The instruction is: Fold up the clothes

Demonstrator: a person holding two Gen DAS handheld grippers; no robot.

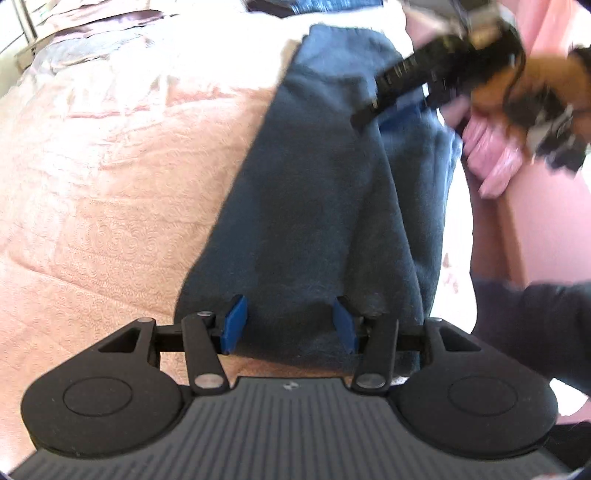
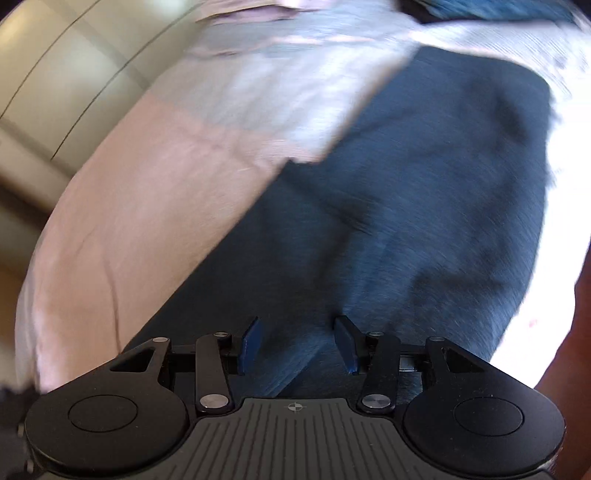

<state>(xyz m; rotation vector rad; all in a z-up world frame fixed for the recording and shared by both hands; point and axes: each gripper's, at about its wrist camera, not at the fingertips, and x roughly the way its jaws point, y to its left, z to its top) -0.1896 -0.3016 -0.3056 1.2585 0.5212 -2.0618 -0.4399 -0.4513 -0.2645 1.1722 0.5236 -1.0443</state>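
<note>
Strong light washes the pink bedspread (image 1: 110, 155) to glaring white in patches. The right wrist view is motion-smeared throughout, while the right gripper (image 1: 373, 107) blurs in the left view. Fisheye curvature bends both frames' edges.

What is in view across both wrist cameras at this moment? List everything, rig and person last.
garment: one, dark blue, lying lengthwise on the bed, under both grippers
bedspread: one, pink, patterned, covering the bed
second blue cloth: one, at the bed's far edge, mostly cut off
pale wall or cabinet panels: beyond the bed, blurred
left gripper: black, blue pads, jaws apart over the garment's near end
right gripper: same build, jaws apart over the garment
person's hand: holding the right gripper, blurred
</note>
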